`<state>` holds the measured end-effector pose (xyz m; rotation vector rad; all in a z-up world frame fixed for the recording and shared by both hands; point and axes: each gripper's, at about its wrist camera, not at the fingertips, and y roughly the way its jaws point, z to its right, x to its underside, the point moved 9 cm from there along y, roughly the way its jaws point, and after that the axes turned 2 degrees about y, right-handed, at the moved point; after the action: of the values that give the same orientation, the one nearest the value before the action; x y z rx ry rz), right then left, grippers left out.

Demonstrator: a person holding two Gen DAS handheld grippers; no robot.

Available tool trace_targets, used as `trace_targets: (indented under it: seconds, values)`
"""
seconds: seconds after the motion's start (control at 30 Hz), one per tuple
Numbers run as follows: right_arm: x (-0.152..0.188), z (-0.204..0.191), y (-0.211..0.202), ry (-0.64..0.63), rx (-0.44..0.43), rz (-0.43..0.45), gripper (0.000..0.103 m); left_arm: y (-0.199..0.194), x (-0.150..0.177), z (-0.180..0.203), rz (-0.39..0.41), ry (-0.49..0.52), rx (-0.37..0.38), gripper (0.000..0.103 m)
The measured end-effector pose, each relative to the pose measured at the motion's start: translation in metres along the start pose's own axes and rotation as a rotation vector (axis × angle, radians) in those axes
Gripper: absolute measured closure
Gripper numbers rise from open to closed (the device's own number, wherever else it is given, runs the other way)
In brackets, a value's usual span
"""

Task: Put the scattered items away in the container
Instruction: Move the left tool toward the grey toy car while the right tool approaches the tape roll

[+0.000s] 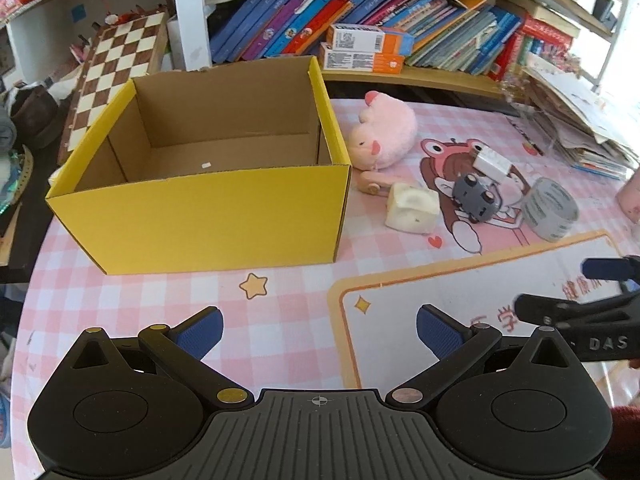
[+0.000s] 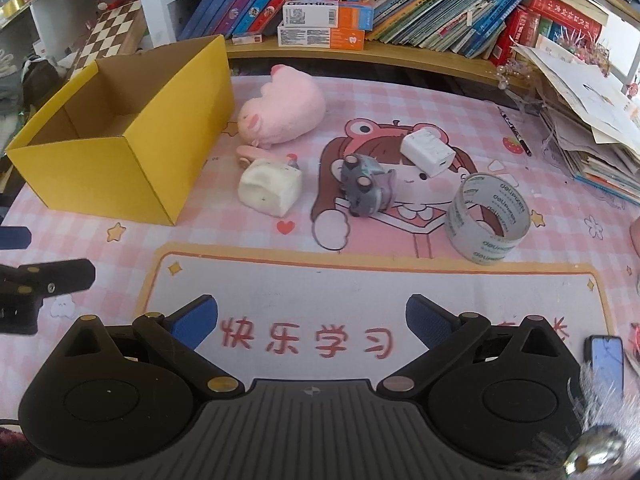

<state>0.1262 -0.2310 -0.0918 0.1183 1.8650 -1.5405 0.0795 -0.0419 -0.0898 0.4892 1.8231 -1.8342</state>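
Note:
An open yellow cardboard box (image 1: 200, 216) (image 2: 120, 168) stands on the pink mat, holding only a small white scrap. To its right lie a pink plush pig (image 1: 382, 132) (image 2: 280, 114), a small pink toy (image 1: 372, 183) (image 2: 250, 153), a cream squishy block (image 1: 412, 208) (image 2: 270, 190), a grey toy car (image 1: 476, 196) (image 2: 366, 188), a white charger (image 1: 493, 163) (image 2: 428, 152) and a roll of clear tape (image 1: 550, 210) (image 2: 488, 218). My left gripper (image 1: 319, 330) is open and empty in front of the box. My right gripper (image 2: 311, 326) is open and empty, short of the items.
A shelf of books (image 2: 400, 4) and boxes runs along the back. A chessboard (image 1: 116, 76) leans behind the box. A paper stack (image 2: 592, 120) sits at right, with a black pen (image 2: 516, 130) beside it. A phone (image 2: 606, 364) lies at the near right.

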Motion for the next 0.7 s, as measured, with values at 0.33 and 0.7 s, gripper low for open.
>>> trace_targets:
  seconds: [0.33, 0.7]
  values:
    - [0.001, 0.051, 0.003, 0.001, 0.018, 0.015, 0.001, 0.005, -0.016, 0.044, 0.07, 0.018, 0.031, 0.0]
    - [-0.015, 0.097, 0.006, 0.026, 0.054, 0.084, 0.0, 0.018, -0.04, 0.085, 0.142, 0.077, 0.057, 0.0]
